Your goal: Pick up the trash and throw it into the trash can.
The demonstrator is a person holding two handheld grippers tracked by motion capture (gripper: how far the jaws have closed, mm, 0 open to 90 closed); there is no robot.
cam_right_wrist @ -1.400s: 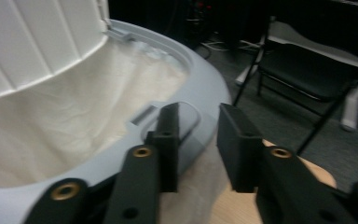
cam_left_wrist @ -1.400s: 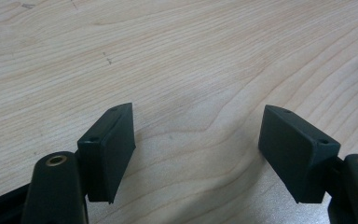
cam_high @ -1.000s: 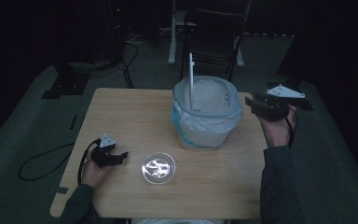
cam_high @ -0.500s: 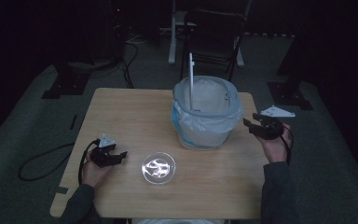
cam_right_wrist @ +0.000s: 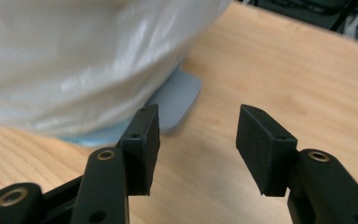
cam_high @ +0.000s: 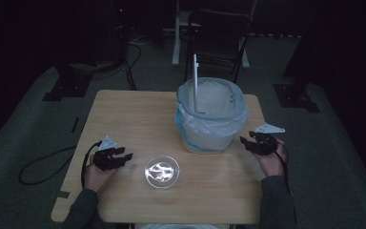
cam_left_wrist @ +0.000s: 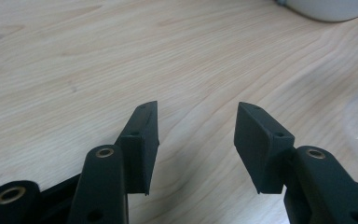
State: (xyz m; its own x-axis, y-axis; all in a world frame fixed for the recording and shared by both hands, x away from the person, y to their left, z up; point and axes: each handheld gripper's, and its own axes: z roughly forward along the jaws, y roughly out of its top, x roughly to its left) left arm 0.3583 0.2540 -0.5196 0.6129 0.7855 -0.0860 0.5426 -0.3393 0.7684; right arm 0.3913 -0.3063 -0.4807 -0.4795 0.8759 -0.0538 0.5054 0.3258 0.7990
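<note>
A grey bin (cam_high: 212, 117) lined with a pale plastic bag stands on the wooden table (cam_high: 138, 114), and a white stick (cam_high: 196, 81) rises from it. In front of it lies a clear round dish (cam_high: 162, 171) with something shiny inside. My left gripper (cam_high: 127, 157) rests low on the table left of the dish and points at it. Its jaws (cam_left_wrist: 196, 112) have just been closing and stand apart over bare wood with nothing between them. My right gripper (cam_high: 245, 142) is open beside the bin's right lower side. Ahead of its jaws (cam_right_wrist: 196, 116) are the bag (cam_right_wrist: 74, 56) and the bin's grey foot (cam_right_wrist: 177, 100).
A dark chair (cam_high: 219, 43) stands behind the table's far edge. Black stand feet (cam_high: 62, 88) and cables (cam_high: 38, 167) lie on the grey floor to the left, another foot (cam_high: 295, 95) to the right. The table's right edge runs close by my right hand.
My right hand has come down from beside the bin's rim to low by the bin's base. The left hand has stayed where it was.
</note>
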